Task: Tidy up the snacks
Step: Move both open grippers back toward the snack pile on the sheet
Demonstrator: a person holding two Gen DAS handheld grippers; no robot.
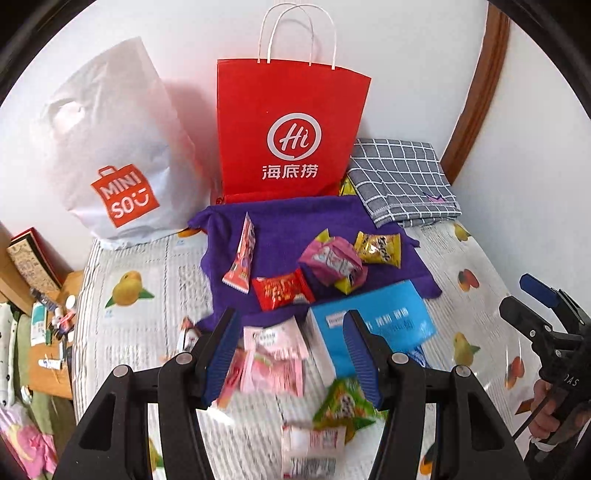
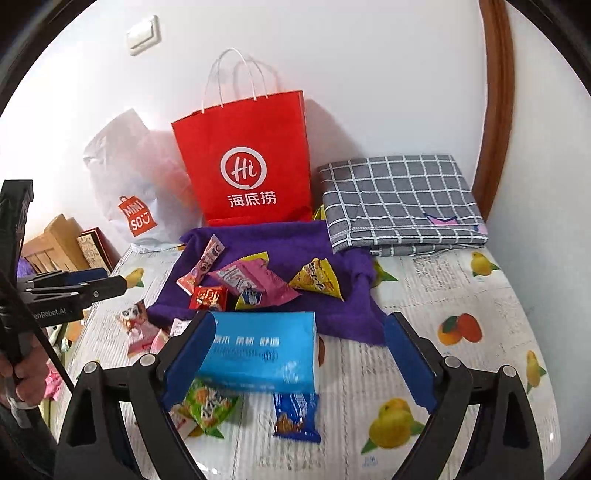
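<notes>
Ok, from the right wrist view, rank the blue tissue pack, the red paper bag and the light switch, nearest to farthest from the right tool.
1. Blue tissue pack: on the table, just ahead of the right tool.
2. Red paper bag: upright behind the purple cloth.
3. Light switch: high on the wall, upper left.

home | fruit-print tablecloth, shopping bags (cluttered side shelf)

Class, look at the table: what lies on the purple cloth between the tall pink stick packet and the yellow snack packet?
A crumpled pink packet lies between the stick packet and the yellow packet on the purple cloth. Both wrist views show it.
</notes>
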